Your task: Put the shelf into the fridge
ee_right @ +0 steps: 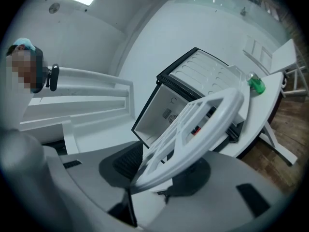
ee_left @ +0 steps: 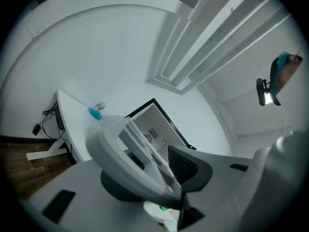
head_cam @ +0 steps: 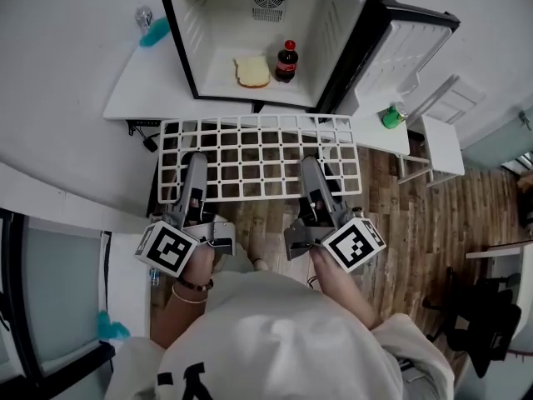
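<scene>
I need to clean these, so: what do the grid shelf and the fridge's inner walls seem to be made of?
The shelf: likely moulded white plastic, matte; its bars are flat and broad with a thick rim, unlike thin wire. The fridge interior: seemingly white plastic liner, smooth, with ribs moulded into the side walls.

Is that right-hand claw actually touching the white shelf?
Touching. The right gripper view shows the right gripper with both jaws closed on the shelf's near edge.

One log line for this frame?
left gripper: shut on shelf | right gripper: shut on shelf | shelf: outside fridge | fridge: open, bread and bottle inside
</scene>
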Demonstrator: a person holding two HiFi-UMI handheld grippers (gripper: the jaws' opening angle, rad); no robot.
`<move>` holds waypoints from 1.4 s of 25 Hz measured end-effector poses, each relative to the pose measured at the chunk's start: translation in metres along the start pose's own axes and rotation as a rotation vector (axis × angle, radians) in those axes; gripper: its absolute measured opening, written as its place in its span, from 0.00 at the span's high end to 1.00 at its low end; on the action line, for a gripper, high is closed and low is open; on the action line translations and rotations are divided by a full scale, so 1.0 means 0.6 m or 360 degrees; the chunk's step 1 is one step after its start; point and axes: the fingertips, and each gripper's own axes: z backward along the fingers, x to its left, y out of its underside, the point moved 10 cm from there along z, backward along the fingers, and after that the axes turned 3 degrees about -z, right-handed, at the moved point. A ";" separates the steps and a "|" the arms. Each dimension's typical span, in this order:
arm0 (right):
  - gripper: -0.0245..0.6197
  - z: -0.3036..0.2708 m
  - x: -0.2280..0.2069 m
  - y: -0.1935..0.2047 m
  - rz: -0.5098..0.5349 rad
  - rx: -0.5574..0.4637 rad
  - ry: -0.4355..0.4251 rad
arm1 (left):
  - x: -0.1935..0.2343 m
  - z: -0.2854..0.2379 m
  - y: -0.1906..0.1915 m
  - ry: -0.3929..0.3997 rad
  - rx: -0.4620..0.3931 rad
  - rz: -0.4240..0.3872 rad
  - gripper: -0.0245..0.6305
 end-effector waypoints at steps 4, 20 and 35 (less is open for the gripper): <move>0.72 -0.018 -0.005 -0.003 0.0007 0.0005 0.0019 | 0.005 -0.018 -0.008 0.0007 -0.0006 -0.0016 0.75; 0.72 -0.192 -0.049 -0.025 0.0020 -0.0088 0.0034 | 0.091 -0.209 -0.049 0.0099 0.0066 0.0020 0.75; 0.72 -0.307 -0.092 -0.049 0.0025 -0.0172 0.0122 | 0.142 -0.360 -0.068 0.0156 0.0153 0.0036 0.75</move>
